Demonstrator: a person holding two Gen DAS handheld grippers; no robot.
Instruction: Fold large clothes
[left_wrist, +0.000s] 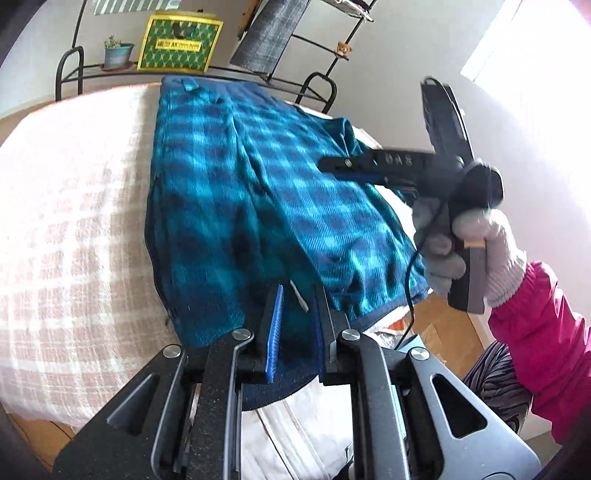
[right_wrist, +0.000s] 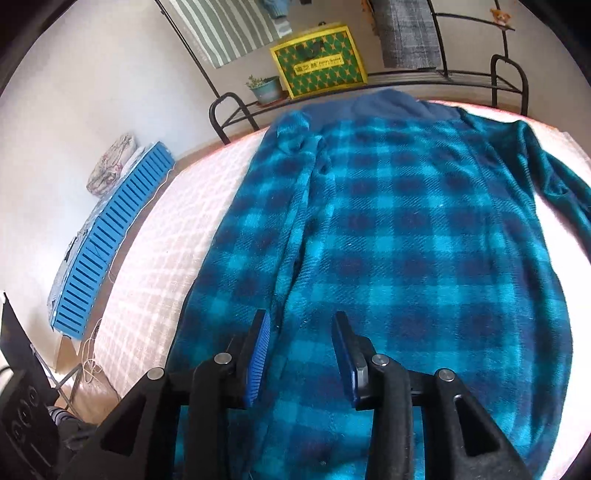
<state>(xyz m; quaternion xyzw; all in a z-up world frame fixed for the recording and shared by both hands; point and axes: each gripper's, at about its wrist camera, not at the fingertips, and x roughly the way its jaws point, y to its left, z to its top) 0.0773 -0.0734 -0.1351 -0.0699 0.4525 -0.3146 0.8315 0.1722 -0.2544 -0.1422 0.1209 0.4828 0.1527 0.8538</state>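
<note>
A large teal and navy checked fleece shirt (left_wrist: 236, 192) lies spread on a bed with a pink checked cover (left_wrist: 74, 221). Its left sleeve is folded in over the body, and the right sleeve (right_wrist: 554, 177) lies out to the side. My left gripper (left_wrist: 297, 295) is open over the shirt's near hem, with the hem between its fingers. My right gripper (right_wrist: 301, 325) is open and empty just above the shirt's lower body (right_wrist: 406, 240). In the left wrist view the right gripper (left_wrist: 369, 164) hovers over the shirt's right edge, held by a gloved hand (left_wrist: 480, 240).
A black metal bed frame (right_wrist: 236, 110) stands at the head of the bed, with a yellow-green box (right_wrist: 319, 61) and a small potted plant (right_wrist: 266, 88) on a shelf behind. A blue slatted crate (right_wrist: 110, 240) lies on the floor to the left.
</note>
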